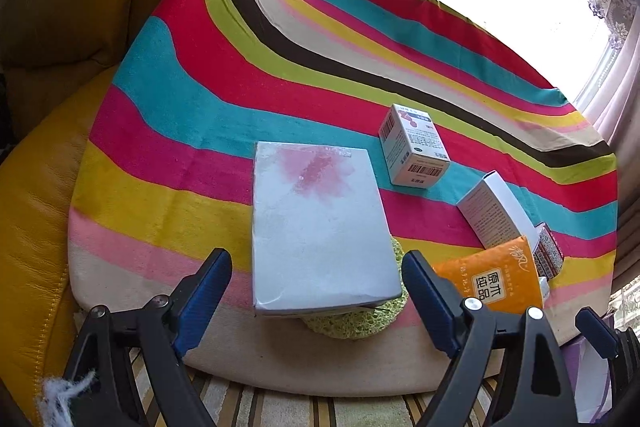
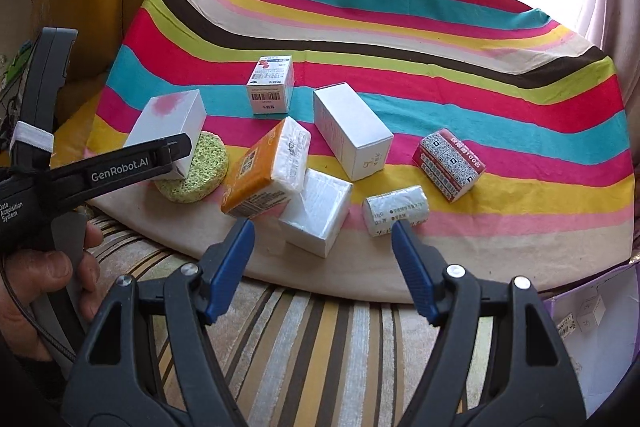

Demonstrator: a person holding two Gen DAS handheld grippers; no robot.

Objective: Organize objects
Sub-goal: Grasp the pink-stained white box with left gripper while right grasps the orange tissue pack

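A white box with a pink stain [image 1: 316, 223] leans on a round green sponge [image 1: 360, 319] near the front edge of the striped cloth. My left gripper [image 1: 316, 291] straddles this box with its jaws open; both pads stand a little off its sides. The right wrist view shows the same box [image 2: 168, 123] and sponge [image 2: 196, 167] at the left. My right gripper [image 2: 322, 227] is open and holds nothing. A silvery white box [image 2: 316, 211] lies just ahead between its fingertips, untouched.
On the striped cloth [image 2: 440, 67] lie an orange tissue pack [image 2: 264, 171], a tall white box [image 2: 352, 131], a barcode medicine box [image 2: 272, 87], a red QR-code box [image 2: 450, 165] and a small packet [image 2: 396, 211]. A purple container [image 2: 592, 315] sits at the right. A yellow sofa [image 1: 40, 207] lies left.
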